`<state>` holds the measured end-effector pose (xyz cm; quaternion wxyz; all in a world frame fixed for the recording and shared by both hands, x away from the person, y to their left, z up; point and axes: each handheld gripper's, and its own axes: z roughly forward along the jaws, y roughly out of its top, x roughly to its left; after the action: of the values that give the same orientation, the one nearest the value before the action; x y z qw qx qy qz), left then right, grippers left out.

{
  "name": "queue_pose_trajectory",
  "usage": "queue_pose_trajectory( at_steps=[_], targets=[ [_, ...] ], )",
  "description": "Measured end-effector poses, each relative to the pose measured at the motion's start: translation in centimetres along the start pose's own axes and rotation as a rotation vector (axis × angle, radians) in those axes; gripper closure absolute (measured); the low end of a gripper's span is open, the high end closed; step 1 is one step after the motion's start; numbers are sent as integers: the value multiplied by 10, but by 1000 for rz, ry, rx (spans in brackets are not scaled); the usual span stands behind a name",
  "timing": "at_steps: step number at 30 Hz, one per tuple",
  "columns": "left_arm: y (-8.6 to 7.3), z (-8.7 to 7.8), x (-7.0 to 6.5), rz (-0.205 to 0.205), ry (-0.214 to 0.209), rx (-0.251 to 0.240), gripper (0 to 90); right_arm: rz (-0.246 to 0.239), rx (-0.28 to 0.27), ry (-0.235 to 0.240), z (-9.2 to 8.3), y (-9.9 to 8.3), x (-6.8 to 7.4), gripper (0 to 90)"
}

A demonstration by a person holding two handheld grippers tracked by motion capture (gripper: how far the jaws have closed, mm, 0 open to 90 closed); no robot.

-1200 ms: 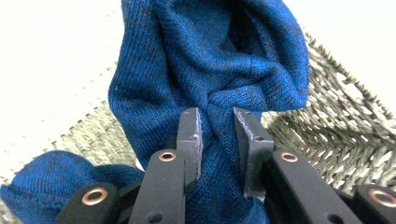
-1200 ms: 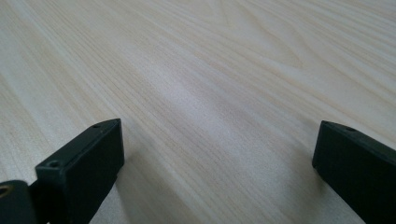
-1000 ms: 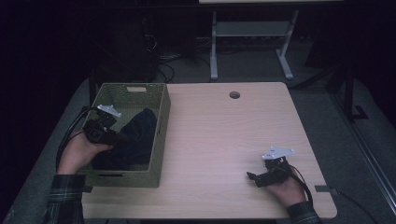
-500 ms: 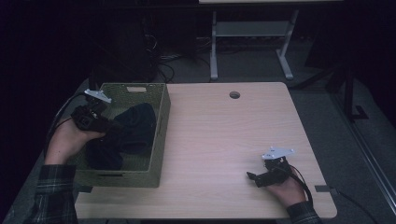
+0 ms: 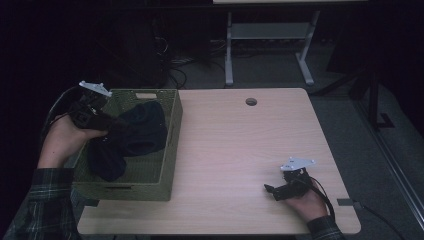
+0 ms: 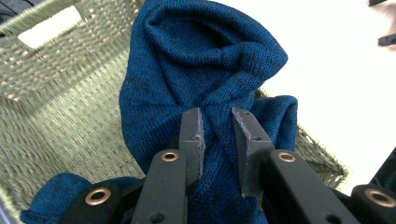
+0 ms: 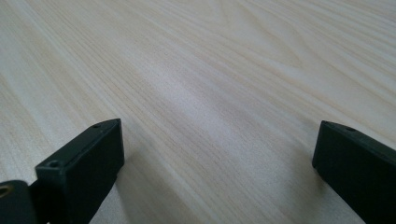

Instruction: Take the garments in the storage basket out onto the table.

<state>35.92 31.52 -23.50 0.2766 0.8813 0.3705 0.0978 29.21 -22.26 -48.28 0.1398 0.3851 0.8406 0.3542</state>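
left hand-held gripper (image 6: 215,135) pinches bunched blue knit cloth (image 6: 205,70); woven green basket (image 6: 60,93); right hand-held gripper (image 7: 217,158) agape

One basket (image 5: 172,145), one blue garment (image 5: 142,132), two grippers.

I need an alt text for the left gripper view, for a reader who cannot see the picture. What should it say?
The left gripper, with two black jaws rising from the bottom edge, pinches a fold of a dark blue knitted garment that bunches up above them. Behind and to the left lies the woven green basket, and a pale table shows at the upper right.
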Motion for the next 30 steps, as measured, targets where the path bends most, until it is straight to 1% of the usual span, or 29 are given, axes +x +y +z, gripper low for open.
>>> queue_pose_trajectory(
  at_steps=[1, 4, 5, 10, 12, 22, 27, 30],
  targets=[
    [3, -4, -1, 2, 2, -7, 756, 0, 0, 0, 0, 0, 0, 18],
    [5, -7, -2, 7, 7, -14, 756, 0, 0, 0, 0, 0, 0, 18],
    [8, -9, -4, 15, 10, -26, 758, 0, 0, 0, 0, 0, 0, 18],
    [14, -12, -6, 20, 14, -30, 761, 0, 0, 0, 0, 0, 0, 18],
    [18, -15, -8, 26, 13, -42, 762, 0, 0, 0, 0, 0, 0, 18],
    [38, -23, -20, 50, 23, -73, 765, 0, 0, 0, 0, 0, 0, 18],
    [49, -26, -26, 65, -3, -100, 766, -1, 0, 0, 0, 0, 0, 18],
    [56, -24, -32, 74, -15, -113, 765, 0, 0, 0, 0, 0, 0, 18]
  ],
)
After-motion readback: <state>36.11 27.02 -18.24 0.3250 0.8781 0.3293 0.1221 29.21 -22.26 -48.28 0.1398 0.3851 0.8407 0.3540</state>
